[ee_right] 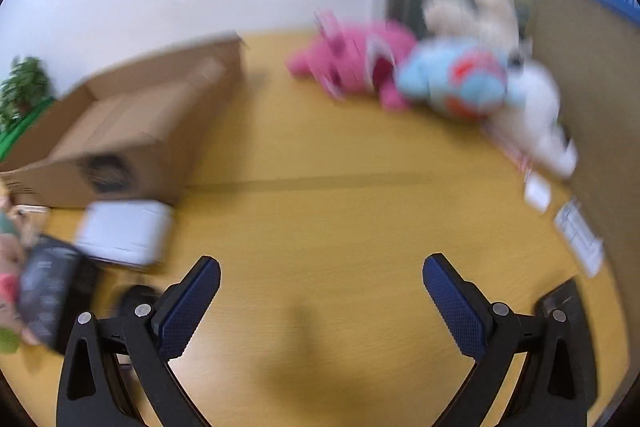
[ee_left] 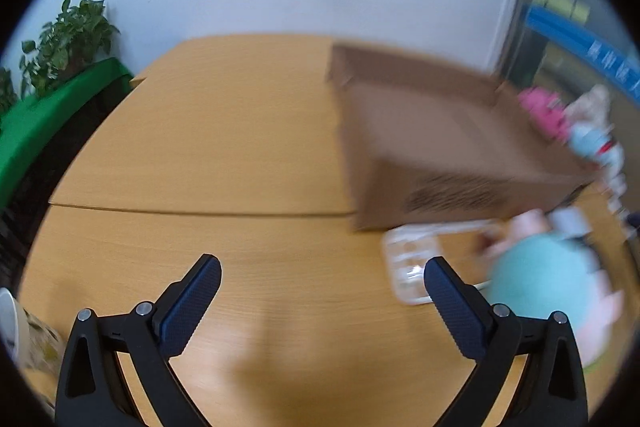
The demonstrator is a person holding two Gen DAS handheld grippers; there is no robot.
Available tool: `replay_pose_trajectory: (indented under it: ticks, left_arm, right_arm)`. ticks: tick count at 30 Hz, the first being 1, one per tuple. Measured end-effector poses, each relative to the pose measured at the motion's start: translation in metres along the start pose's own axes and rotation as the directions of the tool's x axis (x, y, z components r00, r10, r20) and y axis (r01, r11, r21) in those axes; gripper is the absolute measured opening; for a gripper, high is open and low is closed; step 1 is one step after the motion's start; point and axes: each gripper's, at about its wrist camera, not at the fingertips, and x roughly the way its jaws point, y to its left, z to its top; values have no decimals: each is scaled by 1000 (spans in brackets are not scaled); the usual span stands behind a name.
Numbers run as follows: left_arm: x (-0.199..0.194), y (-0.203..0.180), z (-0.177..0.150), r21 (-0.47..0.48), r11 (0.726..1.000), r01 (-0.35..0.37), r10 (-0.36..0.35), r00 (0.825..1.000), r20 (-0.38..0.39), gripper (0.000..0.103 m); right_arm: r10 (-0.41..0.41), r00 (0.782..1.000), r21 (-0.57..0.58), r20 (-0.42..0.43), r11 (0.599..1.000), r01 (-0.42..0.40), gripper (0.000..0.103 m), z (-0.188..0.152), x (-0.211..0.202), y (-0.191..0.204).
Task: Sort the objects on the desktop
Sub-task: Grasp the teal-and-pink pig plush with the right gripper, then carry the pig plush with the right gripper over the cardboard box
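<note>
**Open carton on the desk, both grippers spread and empty**

The cardboard box (ee_left: 448, 131) stands with its top open on the wooden desk (ee_left: 240, 131), toward the far edge. In the left wrist view its inside shows only bare brown cardboard; the blur hides anything small, so whether it holds anything cannot be told. The right wrist view (ee_right: 132, 123) shows the same box from its other side, again with nothing recognisable inside.

Just in front of the box's near wall lies a clear plastic tray (ee_left: 412, 263), and beside it a teal plush toy (ee_left: 544, 283), both on the desktop and outside the box. In the right wrist view a white box (ee_right: 124, 231) sits just beside the carton's near corner, with a dark packet (ee_right: 52, 291) nearer the desk's front edge.

Along the desk's far right edge, well apart from the carton, lie a pink plush toy (ee_right: 352, 63), a light blue plush toy (ee_right: 456, 83) touching it, and a white plush toy (ee_right: 536, 115) next to that.

The left gripper (ee_left: 322, 267) hovers over bare desktop, its jaws spread wide, nothing between them. The right gripper (ee_right: 320, 267) is likewise wide apart and holds nothing.
</note>
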Motion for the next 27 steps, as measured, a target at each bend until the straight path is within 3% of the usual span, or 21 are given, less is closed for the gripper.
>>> replay_pose_trajectory:
  ticks: [2, 5, 7, 8, 10, 11, 13, 14, 15, 16, 18, 19, 21, 22, 24, 26, 27]
  left_arm:
    - [-16, -23, 4, -28, 993, 114, -113, 993, 28, 102]
    - [-16, -57, 6, -61, 971, 232, -233, 973, -4, 102]
    - [-4, -74, 3, -92, 947, 308, -313, 949, -48, 102]
    - [4, -81, 0, -103, 934, 342, -349, 935, -68, 102]
    - [24, -89, -10, -146, 918, 370, -388, 913, -126, 102]
    - [31, -89, -15, -175, 910, 377, -403, 903, -147, 102]
    - [43, -86, -27, -231, 881, 413, -454, 875, -169, 101]
    - [47, -83, -32, -251, 874, 417, -464, 869, -173, 101]
    - [48, -80, -36, -266, 871, 414, -466, 867, -176, 101]
    - [48, -78, -41, -280, 869, 409, -466, 866, -179, 101]
    - [48, -71, -46, -287, 870, 400, -458, 871, -176, 100]
    - [49, -67, -47, -295, 870, 395, -456, 872, -175, 100]
    - [55, -62, -51, -330, 841, 429, -501, 847, -177, 100]
    - [59, -62, -53, -343, 829, 442, -520, 835, -181, 100]
    - [63, -64, -55, -341, 819, 462, -539, 823, -181, 99]
    - [65, -65, -55, -338, 814, 472, -548, 818, -177, 98]
    - [65, -66, -55, -339, 813, 474, -549, 817, -175, 96]
  right_arm:
    - [40, 998, -42, 46, 998, -38, 103, 8, -27, 26]
    - [64, 995, -234, 73, 971, -45, 103, 15, -61, 97]
    - [164, 984, -335, 74, 933, -130, 103, 11, -76, 147]
    - [287, 958, -365, 32, 895, -256, 103, 8, -81, 174]
    - [432, 900, -377, -55, 826, -419, 103, -1, -79, 207]
    - [475, 874, -383, -100, 792, -475, 103, -6, -74, 225]
    - [490, 856, -414, -164, 753, -511, 102, -18, -59, 261]
    - [502, 841, -416, -200, 734, -537, 95, -25, -52, 274]
    - [517, 823, -404, -236, 718, -567, 78, -29, -45, 282]
    - [529, 803, -382, -273, 707, -595, 79, -34, -38, 290]
    - [540, 803, -387, -253, 704, -595, 80, -38, -42, 300]
    - [558, 789, -390, -259, 687, -614, 80, -40, -46, 303]
    - [593, 765, -386, -252, 663, -641, 80, -37, -52, 300]
    - [590, 768, -382, -249, 669, -638, 80, -36, -49, 295]
    - [562, 781, -363, -272, 691, -625, 84, -35, -36, 294]
    - [593, 744, -302, -309, 680, -668, 87, -41, -28, 291]
    - [584, 748, -310, -314, 682, -663, 89, -45, -26, 293]
